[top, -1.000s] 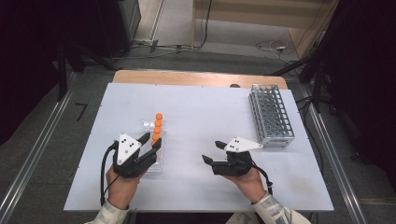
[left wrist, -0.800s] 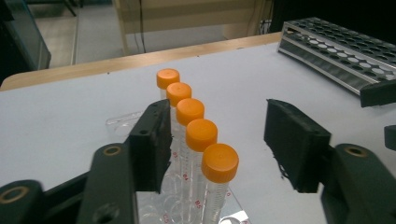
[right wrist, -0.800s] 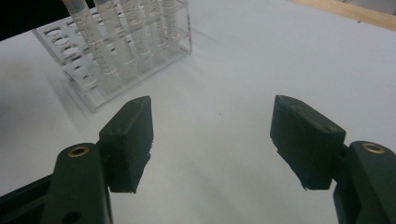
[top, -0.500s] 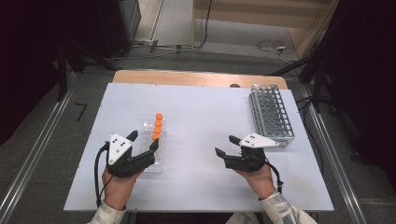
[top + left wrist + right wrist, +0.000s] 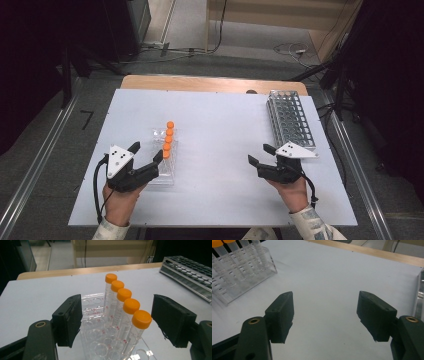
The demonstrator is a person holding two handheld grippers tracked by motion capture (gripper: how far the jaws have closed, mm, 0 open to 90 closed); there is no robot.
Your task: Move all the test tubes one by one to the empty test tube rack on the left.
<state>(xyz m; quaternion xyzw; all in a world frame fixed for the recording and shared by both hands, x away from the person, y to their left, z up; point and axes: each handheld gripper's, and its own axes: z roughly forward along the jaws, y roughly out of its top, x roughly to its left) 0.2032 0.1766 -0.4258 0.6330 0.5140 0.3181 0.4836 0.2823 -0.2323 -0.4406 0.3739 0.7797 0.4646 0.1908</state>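
Note:
A clear plastic rack [image 5: 165, 172] stands left of the table's middle with a row of several orange-capped tubes [image 5: 169, 139] upright in it. My left gripper [image 5: 147, 151] is at the rack's near end, open, and its jaws have just been opening. In the left gripper view the tubes [image 5: 124, 295] rise from the rack [image 5: 92, 312] between the wide jaws of the left gripper [image 5: 117, 320], and neither pad touches them. My right gripper [image 5: 259, 154] hovers open over bare table at the right, with nothing between the jaws of the right gripper [image 5: 325, 315].
A grey metal tube rack [image 5: 290, 120] lies at the back right, just beyond the right hand; its corner is in the left gripper view [image 5: 190, 272]. The clear rack [image 5: 237, 277] stands at the upper left of the right gripper view. A wooden strip [image 5: 210, 84] edges the table's far side.
My left gripper's jaws have spread wide at the clear rack's near end. The right gripper has moved to the right, toward the metal rack, still open.

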